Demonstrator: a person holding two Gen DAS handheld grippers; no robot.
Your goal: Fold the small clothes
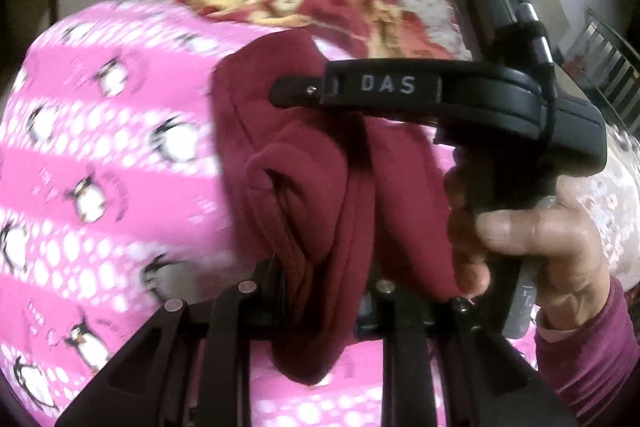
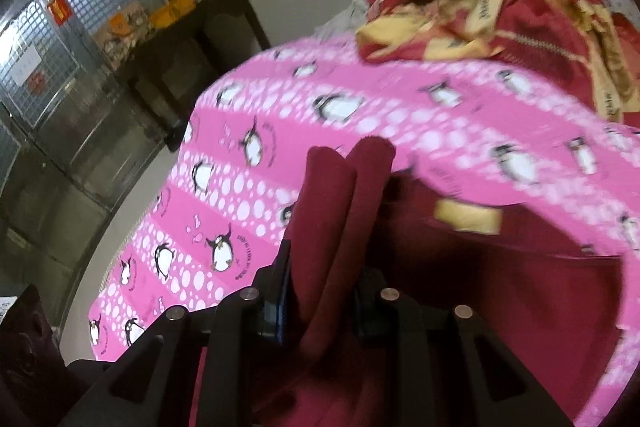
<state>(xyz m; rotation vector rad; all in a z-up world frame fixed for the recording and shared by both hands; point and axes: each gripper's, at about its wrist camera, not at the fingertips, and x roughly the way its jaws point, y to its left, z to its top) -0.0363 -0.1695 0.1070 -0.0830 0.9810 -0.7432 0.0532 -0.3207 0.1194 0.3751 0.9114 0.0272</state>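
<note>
Both grippers are clamped on the same maroon garment (image 1: 320, 211), which hangs bunched in the air above the pink penguin bedsheet (image 1: 100, 147) rather than lying flat on it. The left gripper (image 1: 320, 291) pinches a thick fold, and the right gripper (image 1: 296, 93) crosses just above it, so the cloth's long axis runs between two holds that sit very close together. The right wrist view shows the right gripper (image 2: 320, 287) closed on a doubled edge, plus a red-and-yellow quilt (image 2: 500, 7) at the head of the bed; the left view alone shows the person's right hand (image 1: 540, 239) on the handle.

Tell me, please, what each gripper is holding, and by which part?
Both the left gripper and right gripper clamp the maroon garment by bunched folds.
</note>
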